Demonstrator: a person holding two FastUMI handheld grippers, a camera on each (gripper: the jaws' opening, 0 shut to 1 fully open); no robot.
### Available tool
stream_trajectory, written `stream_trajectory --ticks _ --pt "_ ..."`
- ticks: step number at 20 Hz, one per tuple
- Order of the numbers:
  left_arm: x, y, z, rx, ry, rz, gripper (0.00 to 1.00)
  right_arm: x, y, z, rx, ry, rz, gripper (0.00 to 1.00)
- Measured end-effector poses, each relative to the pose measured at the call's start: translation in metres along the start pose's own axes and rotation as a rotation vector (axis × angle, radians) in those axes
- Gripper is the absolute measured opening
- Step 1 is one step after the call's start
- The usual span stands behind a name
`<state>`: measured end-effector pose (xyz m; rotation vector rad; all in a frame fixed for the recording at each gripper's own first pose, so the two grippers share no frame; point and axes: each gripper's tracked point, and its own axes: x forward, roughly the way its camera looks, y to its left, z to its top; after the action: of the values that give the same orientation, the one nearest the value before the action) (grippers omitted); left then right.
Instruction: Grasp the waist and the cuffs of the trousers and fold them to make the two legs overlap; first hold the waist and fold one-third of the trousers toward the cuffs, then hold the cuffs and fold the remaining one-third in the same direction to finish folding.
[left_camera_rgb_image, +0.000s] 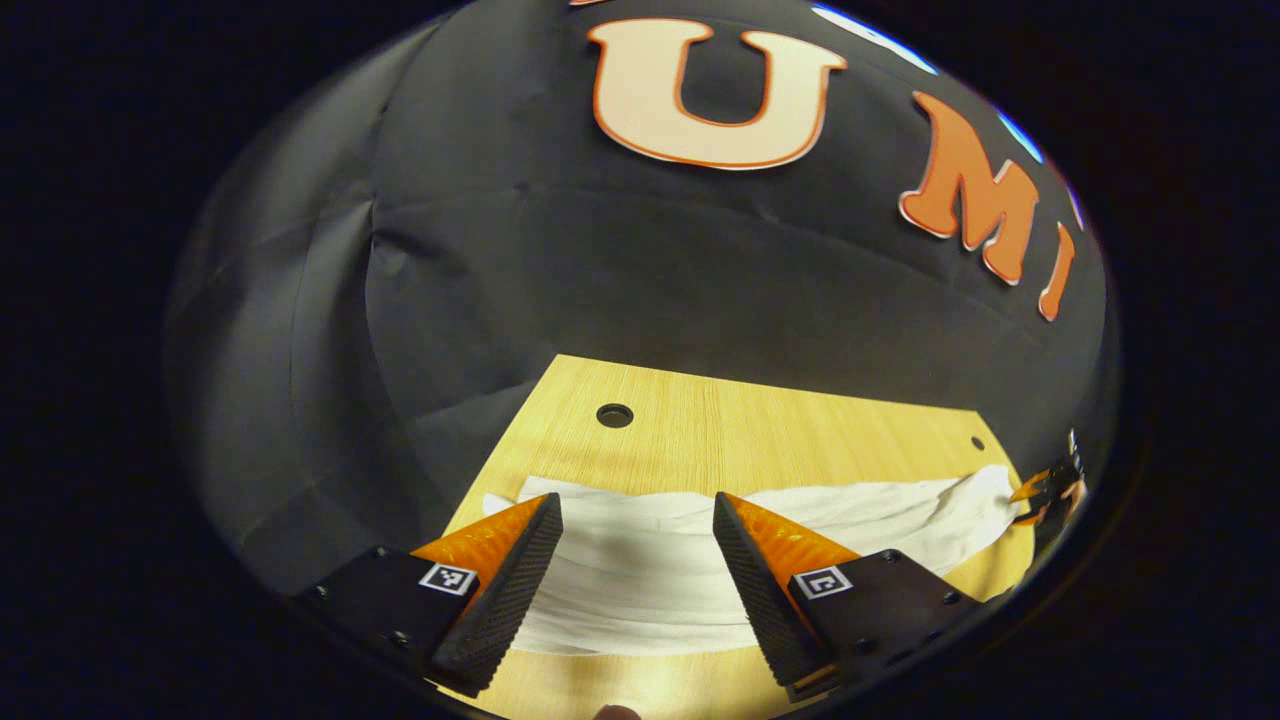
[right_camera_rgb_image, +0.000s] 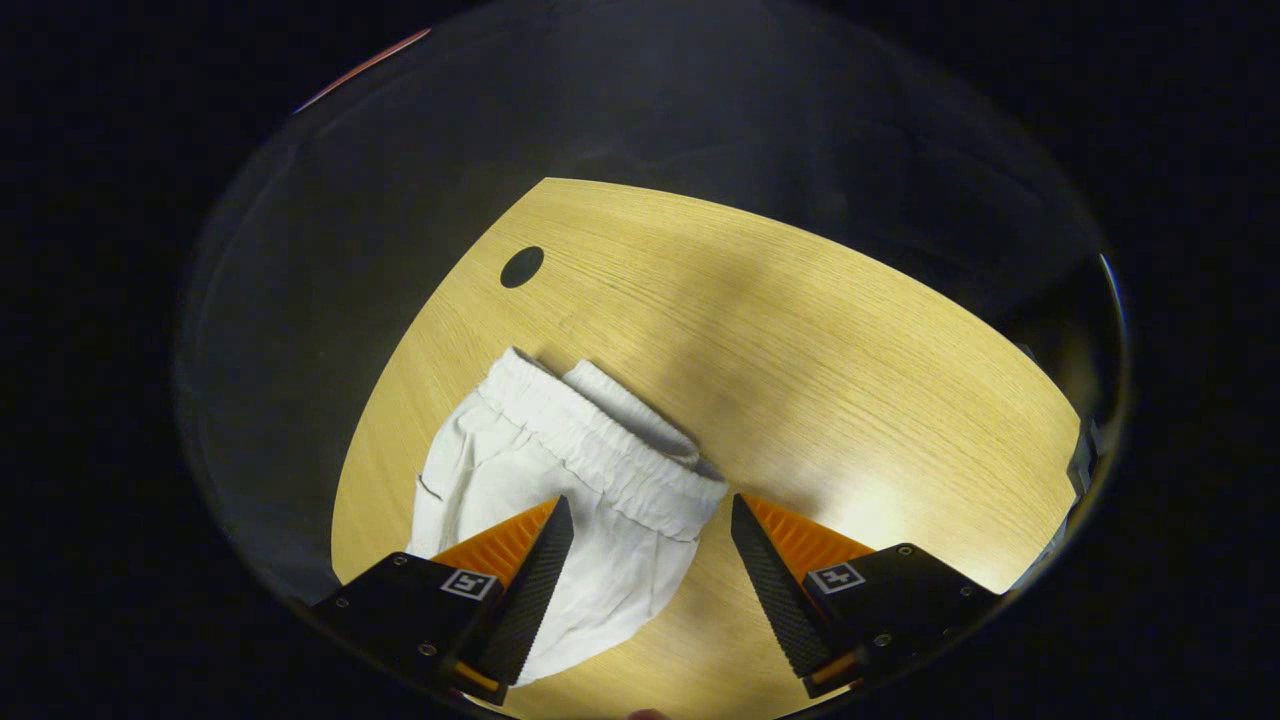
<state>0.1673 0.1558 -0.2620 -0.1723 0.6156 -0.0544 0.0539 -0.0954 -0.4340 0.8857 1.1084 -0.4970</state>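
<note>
Nearest to us in the left gripper view, our left gripper (left_camera_rgb_image: 637, 560) hangs just above the white trousers (left_camera_rgb_image: 700, 560), its fingers spread wide apart with nothing between them but cloth lying below. The trousers stretch as a long band across the near part of the wooden table (left_camera_rgb_image: 760, 420), reaching toward the far right edge of that view, where the other gripper (left_camera_rgb_image: 1045, 490) shows small beside the end of the cloth.

In the right gripper view, our right gripper (right_camera_rgb_image: 650, 560) also stands open, its fingers apart and clamped on nothing, poised above the elastic waist (right_camera_rgb_image: 600, 450). The waist lies flat on the table, its gathered band running between the two fingers, and a second layer peeks out behind it.

We judge the task to be near its start: the trousers lie long, no third looks folded over, and we cannot tell whether the legs already overlap. Grasping and every fold seem left to do. Beyond the cloth, a round hole (right_camera_rgb_image: 521, 266) marks the tabletop.
</note>
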Motion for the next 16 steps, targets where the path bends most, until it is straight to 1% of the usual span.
stream_trajectory --ticks 2,6,7,8,9,10,11,12,13,15,16 --pt "-0.006 -0.015 -0.001 0.042 -0.005 -0.005 1.00 0.006 0.001 0.005 0.005 -0.015 0.006 0.97" --pt "-0.015 -0.042 -0.006 0.037 -0.022 -0.017 0.99 0.017 0.003 0.014 0.015 -0.056 0.018 0.96" --pt "-0.017 -0.047 -0.008 0.040 -0.025 -0.011 1.00 0.017 0.002 0.017 0.004 -0.068 0.019 0.88" --pt "-0.019 -0.052 -0.008 0.047 -0.028 -0.007 0.99 0.022 0.000 0.018 -0.010 -0.070 0.019 0.84" --pt "-0.019 -0.052 -0.008 0.055 -0.039 0.004 0.99 0.023 0.002 0.020 -0.020 -0.077 0.022 0.61" --pt "-0.020 -0.053 -0.009 0.051 -0.040 0.016 0.96 0.023 0.004 0.021 -0.020 -0.081 0.042 0.54" --pt "-0.024 -0.056 -0.011 0.050 -0.041 0.021 1.00 0.022 0.004 0.023 -0.016 -0.088 0.059 0.38" --pt "-0.027 -0.057 -0.009 0.063 -0.055 0.030 1.00 0.021 0.004 0.024 -0.015 -0.100 0.063 0.32" --pt "-0.030 -0.058 -0.008 0.082 -0.067 0.038 1.00 0.019 0.005 0.025 -0.024 -0.112 0.066 0.22" --pt "-0.035 -0.065 -0.010 0.114 -0.070 0.032 1.00 0.017 0.007 0.028 -0.062 -0.152 0.077 0.17" --pt "-0.036 -0.067 -0.015 0.127 -0.063 0.024 0.99 0.015 0.009 0.031 -0.069 -0.175 0.096 0.17"
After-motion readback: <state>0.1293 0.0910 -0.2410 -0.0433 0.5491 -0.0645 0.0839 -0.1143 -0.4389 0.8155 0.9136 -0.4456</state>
